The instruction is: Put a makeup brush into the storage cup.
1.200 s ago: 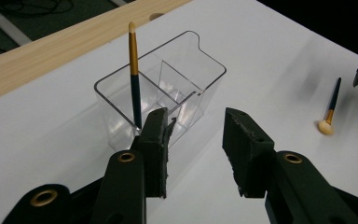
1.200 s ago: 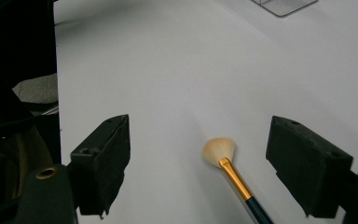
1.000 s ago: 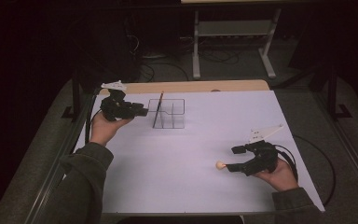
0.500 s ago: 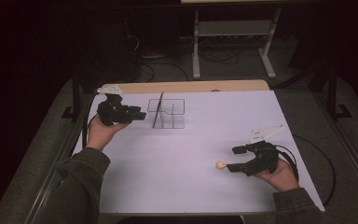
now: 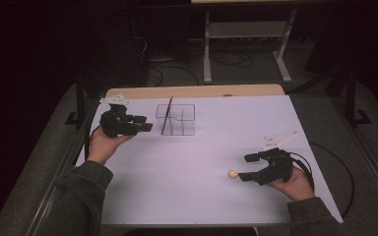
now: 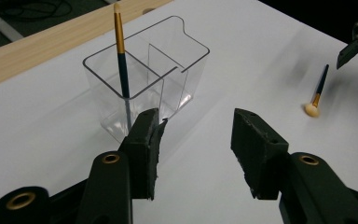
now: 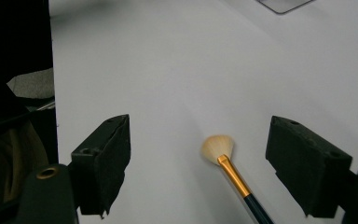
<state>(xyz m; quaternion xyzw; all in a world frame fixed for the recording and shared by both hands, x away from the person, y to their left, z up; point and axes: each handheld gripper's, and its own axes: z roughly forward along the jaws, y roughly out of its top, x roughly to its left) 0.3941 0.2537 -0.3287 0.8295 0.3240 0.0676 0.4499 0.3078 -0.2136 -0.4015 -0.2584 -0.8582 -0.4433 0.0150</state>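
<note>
Brushes are going into the clear organizer, it seems, and the job looks about half done — one slim brush stands tilted in a rear compartment, while the fan brush lies flat on the white table. Left gripper hovers empty, jaws apart, at the organizer's 9 o'clock in the high view. Right gripper, jaws wide, straddles the fan brush without touching it (handle end cut off at the frame's bottom). Which cell holds the slim brush's tip is hard to judge.

the fan brush handle runs off the bottom edge.
</note>
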